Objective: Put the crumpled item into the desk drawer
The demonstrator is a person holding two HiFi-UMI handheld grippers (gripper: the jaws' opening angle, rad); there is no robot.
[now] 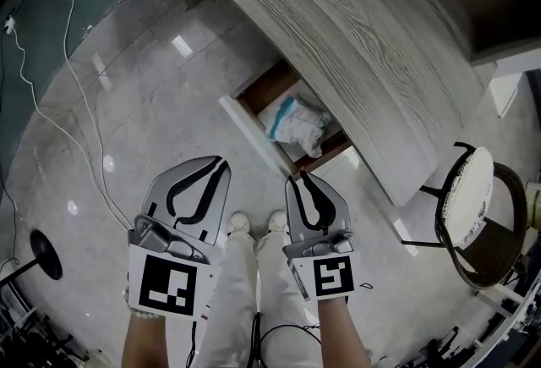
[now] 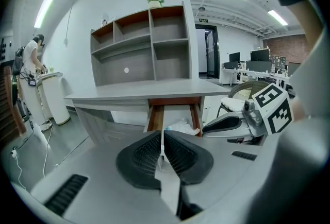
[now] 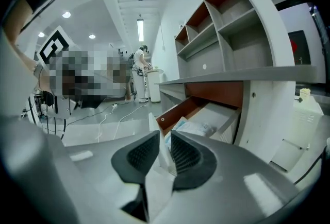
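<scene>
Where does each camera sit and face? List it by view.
Head view: on the head, facing down at floor, desk and open drawer; shows forearms, legs, left gripper, right gripper.
Left gripper view: on the left gripper, facing the desk front; shows its shut jaws and the right gripper.
Right gripper view: on the right gripper, facing the drawer from the side; its jaws grip the drawer front.
Shared: all see the item in the drawer.

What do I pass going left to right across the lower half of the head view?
Black round stand base → left gripper → right gripper, its tips at the end of the drawer front → chair. The crumpled item in the drawer sits above the right gripper, so it is left out.
</scene>
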